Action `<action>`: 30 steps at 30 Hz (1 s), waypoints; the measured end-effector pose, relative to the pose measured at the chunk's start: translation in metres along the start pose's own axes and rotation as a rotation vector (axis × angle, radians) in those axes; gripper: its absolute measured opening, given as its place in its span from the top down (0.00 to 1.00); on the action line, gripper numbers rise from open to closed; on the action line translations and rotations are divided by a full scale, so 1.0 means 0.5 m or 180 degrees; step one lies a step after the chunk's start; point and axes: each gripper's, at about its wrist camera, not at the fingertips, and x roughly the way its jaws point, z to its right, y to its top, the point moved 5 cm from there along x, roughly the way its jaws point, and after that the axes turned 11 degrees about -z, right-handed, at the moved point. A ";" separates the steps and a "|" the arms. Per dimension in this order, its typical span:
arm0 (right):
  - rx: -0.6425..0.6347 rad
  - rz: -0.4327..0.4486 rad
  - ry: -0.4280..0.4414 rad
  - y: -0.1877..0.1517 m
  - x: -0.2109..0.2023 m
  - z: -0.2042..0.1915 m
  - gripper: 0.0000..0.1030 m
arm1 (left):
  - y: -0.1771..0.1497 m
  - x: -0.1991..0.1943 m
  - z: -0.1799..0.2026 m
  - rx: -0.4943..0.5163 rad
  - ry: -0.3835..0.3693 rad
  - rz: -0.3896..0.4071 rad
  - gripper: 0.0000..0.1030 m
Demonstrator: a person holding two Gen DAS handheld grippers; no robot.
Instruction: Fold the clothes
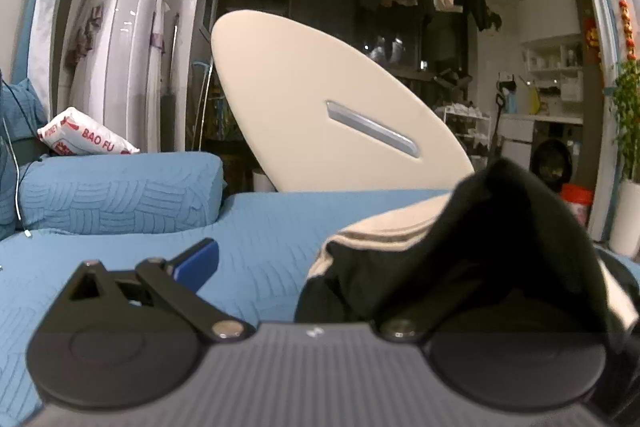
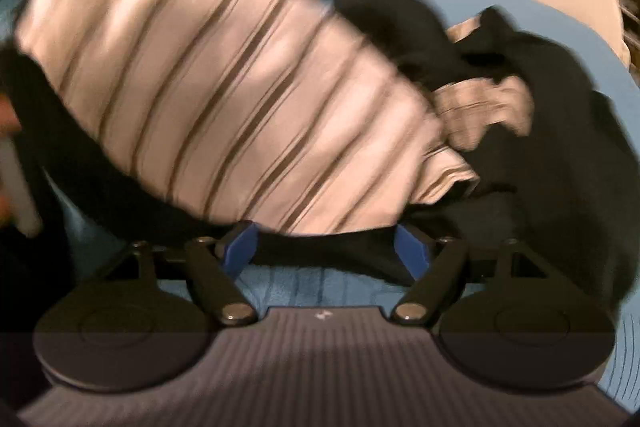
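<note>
Although the shirt (image 2: 224, 79) is off the blue bed cover (image 1: 260, 227) in part, I judge the fold barely begun: its striped cream body bulges in front of my right gripper (image 2: 328, 251), its black sleeves lie bunched toward the far side of the bed cover, and no flat, squared edge shows anywhere. My right gripper stands wide apart, both blue pads showing, with a black hem running across the gap; whether that hem rests between the jaws or merely passes in front of them I cannot tell, since the whole view is smeared by motion. On my left gripper (image 1: 320, 267) only one finger (image 1: 196, 261) with its blue pad is plain, while black cloth drapes over the other side, so I cannot say how far it is open or whether it grips the shirt. A large cream board (image 1: 320, 99) leans beyond the bed cover. What remains, I think, is spreading, smoothing and every actual fold.
</note>
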 end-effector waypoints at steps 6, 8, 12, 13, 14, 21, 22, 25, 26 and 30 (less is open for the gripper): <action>0.0137 0.0101 -0.0181 0.038 -0.008 0.016 0.87 | -0.004 0.007 -0.005 -0.0125 -0.0047 -0.0076 0.00; 0.0532 0.0400 -0.0305 0.048 -0.058 0.065 0.88 | -0.005 0.007 -0.008 -0.0158 -0.0099 -0.0082 0.00; 0.0920 0.0793 -0.0294 0.053 -0.141 0.125 0.89 | -0.005 0.004 0.010 -0.0095 -0.0237 -0.0056 0.00; 0.0973 0.0918 -0.0275 0.054 -0.167 0.132 0.90 | -0.005 0.001 0.015 -0.0067 -0.0287 -0.0033 0.00; 0.1018 0.1052 -0.0257 0.054 -0.194 0.138 0.90 | -0.006 -0.002 0.021 -0.0050 -0.0315 -0.0013 0.00; 0.1019 0.1438 -0.0273 0.075 -0.302 0.110 0.90 | -0.021 -0.065 0.102 0.0549 -0.1008 0.0417 0.00; 0.0951 0.1440 -0.0304 0.079 -0.306 0.096 0.90 | -0.026 -0.062 0.107 0.0576 -0.1070 0.0365 0.00; 0.0579 0.1579 -0.0210 0.091 -0.330 0.035 0.90 | -0.041 -0.050 0.122 0.0666 -0.1195 0.0195 0.00; 0.0368 0.1660 -0.0098 0.093 -0.344 0.000 0.90 | -0.046 -0.046 0.127 0.0702 -0.1223 0.0133 0.00; -0.0263 0.1851 0.0316 0.092 -0.380 -0.098 0.92 | -0.067 -0.006 0.136 0.0795 -0.1173 -0.0359 0.13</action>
